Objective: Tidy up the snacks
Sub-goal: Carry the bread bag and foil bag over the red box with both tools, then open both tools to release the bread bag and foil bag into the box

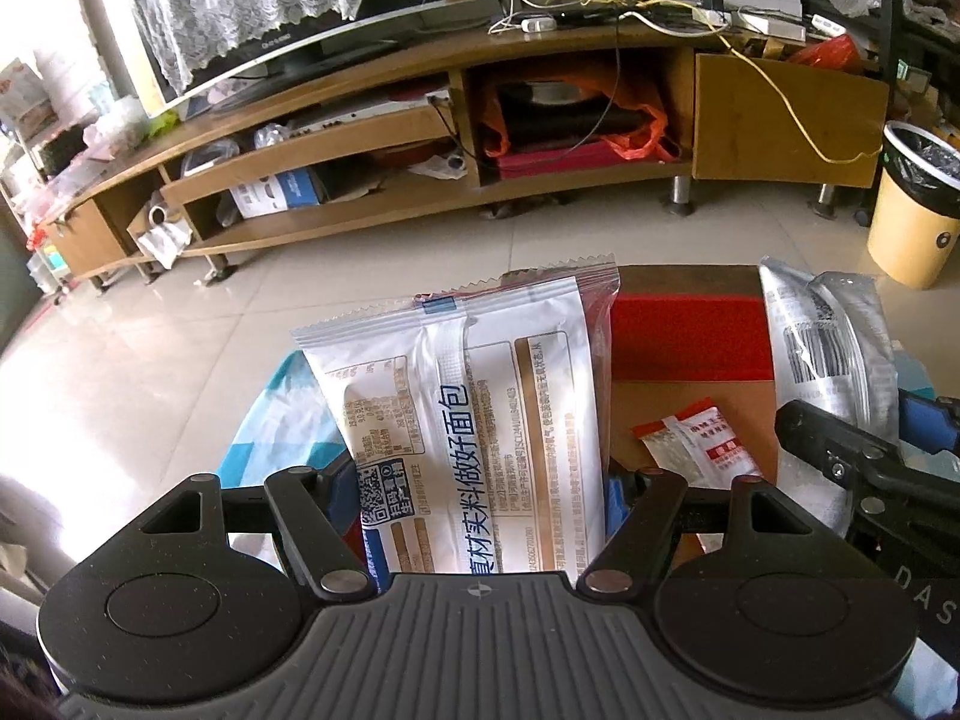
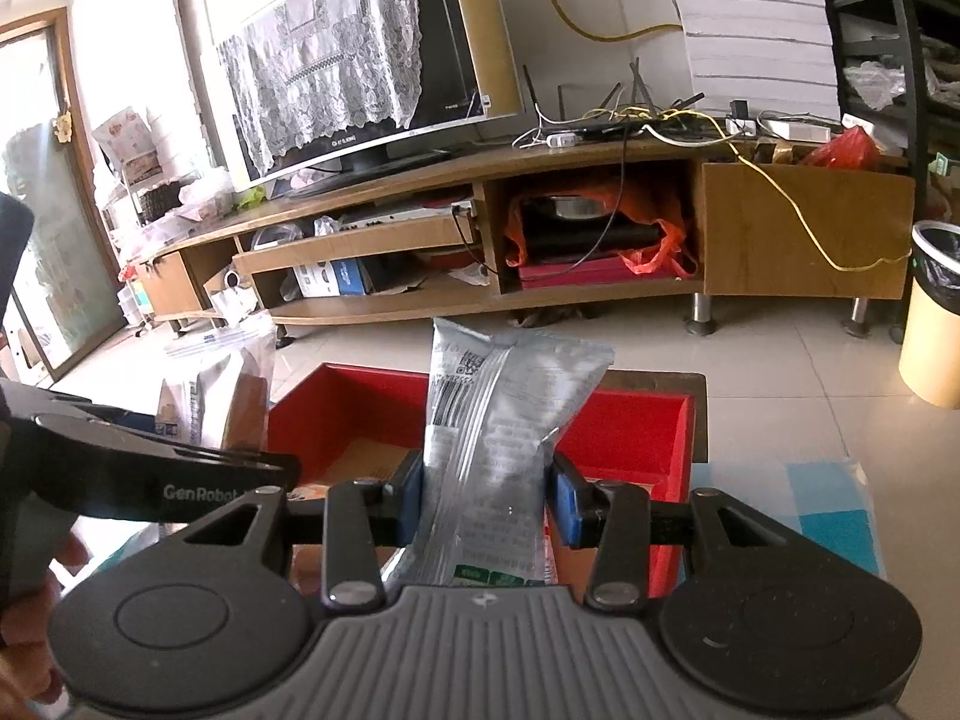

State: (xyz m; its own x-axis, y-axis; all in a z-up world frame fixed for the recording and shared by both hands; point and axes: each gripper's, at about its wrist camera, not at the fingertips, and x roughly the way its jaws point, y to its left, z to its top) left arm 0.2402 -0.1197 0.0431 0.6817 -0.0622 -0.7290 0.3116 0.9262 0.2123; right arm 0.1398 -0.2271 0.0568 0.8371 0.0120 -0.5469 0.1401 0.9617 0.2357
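In the left wrist view, the left gripper (image 1: 480, 498) is clenched on a white bread packet (image 1: 480, 414) at its lower end. The packet stands up out of the jaws with its long axis running from the bottom centre of the frame toward the upper middle, tilted slightly left. Behind and to the right of it lies the red box (image 1: 690, 330), its brown floor showing with a small sachet (image 1: 696, 450) resting on it. The box sits just past the packet's top edge, so the packet likely needs to go forward and down to land inside.

At the right edge of that frame, a silver packet (image 1: 834, 336) shows above the dark body of the other tool.

In the right wrist view, the right gripper (image 2: 486, 498) grasps that silver packet (image 2: 498, 420) around its waist, blue pads pinching it in. It stands upright in mid-frame, directly in front of the box's red wall (image 2: 624, 438). Judging by this, the right hand looks nearer the box opening.
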